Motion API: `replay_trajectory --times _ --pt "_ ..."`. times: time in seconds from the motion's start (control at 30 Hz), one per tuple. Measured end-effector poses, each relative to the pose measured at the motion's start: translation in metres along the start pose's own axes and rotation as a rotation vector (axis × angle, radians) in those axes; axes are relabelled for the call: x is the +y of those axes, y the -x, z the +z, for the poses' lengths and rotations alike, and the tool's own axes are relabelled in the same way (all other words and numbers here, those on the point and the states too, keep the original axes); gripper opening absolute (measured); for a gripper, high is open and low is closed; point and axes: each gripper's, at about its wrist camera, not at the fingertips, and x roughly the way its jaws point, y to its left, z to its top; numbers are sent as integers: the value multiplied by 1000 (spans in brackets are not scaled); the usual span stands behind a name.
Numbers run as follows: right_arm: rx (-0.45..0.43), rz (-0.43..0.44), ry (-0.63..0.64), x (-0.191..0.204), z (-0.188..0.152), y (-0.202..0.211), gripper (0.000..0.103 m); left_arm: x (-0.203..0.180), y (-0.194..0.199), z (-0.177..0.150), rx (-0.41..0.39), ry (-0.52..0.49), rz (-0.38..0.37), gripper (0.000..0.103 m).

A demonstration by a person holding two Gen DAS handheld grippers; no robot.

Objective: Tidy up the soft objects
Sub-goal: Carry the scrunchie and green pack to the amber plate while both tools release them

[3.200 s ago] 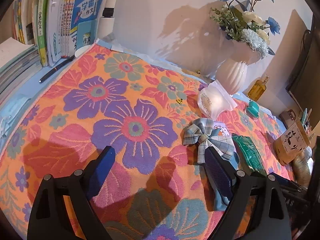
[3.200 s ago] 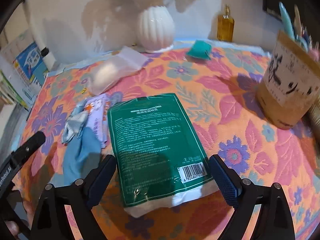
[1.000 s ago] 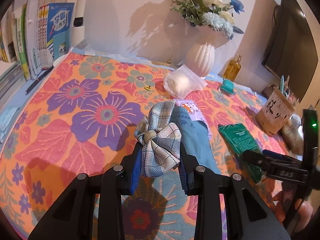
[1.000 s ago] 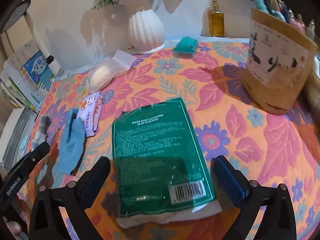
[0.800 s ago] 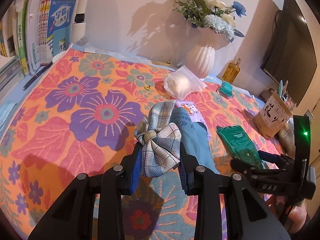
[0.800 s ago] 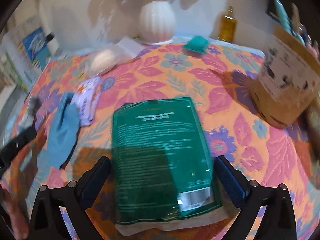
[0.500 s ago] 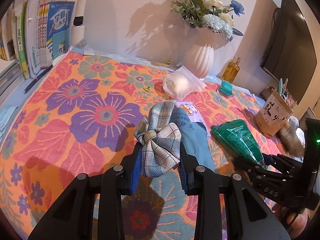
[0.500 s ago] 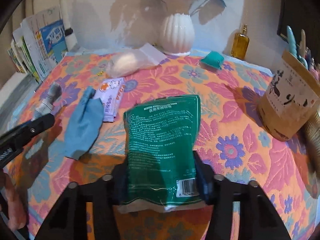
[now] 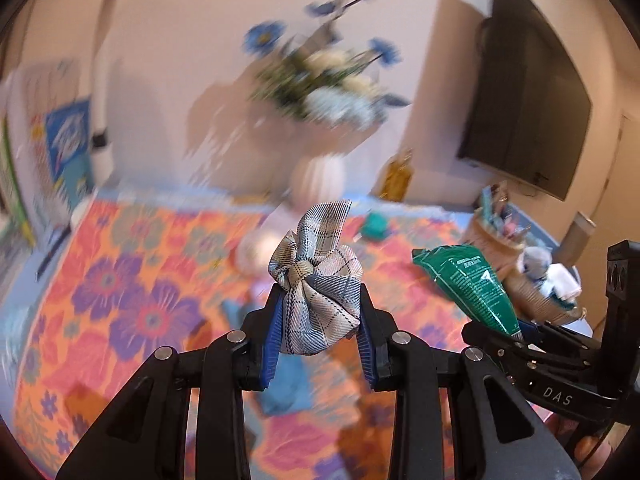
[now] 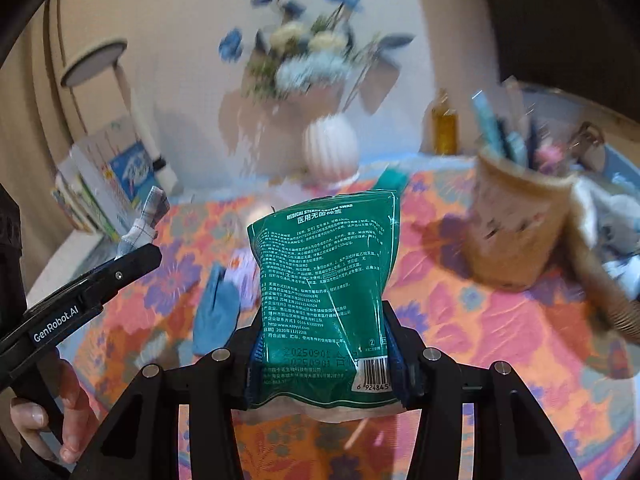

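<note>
Both grippers are rising off the counter (image 9: 120, 264): left gripper (image 9: 318, 320) clamping the plaid bow (image 9: 316, 280), right gripper (image 10: 324, 356) having just closed on the green packet (image 10: 324, 280); keeping grips firm is advisable.

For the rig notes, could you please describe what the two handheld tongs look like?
Both are matte black plastic with angular, cut-out arms, silver pivot pins and ribbed blue pads on the inner faces. The left tongs carry white "GenRobot.AI" lettering on the side, seen from the right wrist. The right tongs show "DAS" in the left wrist view. No cables or sleeves are visible.
</note>
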Motion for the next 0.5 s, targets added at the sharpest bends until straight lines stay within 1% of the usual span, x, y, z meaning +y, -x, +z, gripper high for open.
replay_trajectory --times 0.13,0.23,0.33,0.37,0.5 --pt "-58 -31 -54 -30 15 26 49 -44 -3 27 -33 -55 -46 29" --pt "-101 -87 -107 -64 26 47 49 -84 -11 47 -47 -90 -67 29" --pt "-161 -151 -161 -102 38 73 49 -132 -20 62 -58 -131 -151 29" --pt "-184 -185 -181 -117 42 82 49 -151 -25 66 -57 -148 -182 29" --pt "-229 -290 -285 -179 54 108 49 -217 -48 73 -22 -225 -284 29"
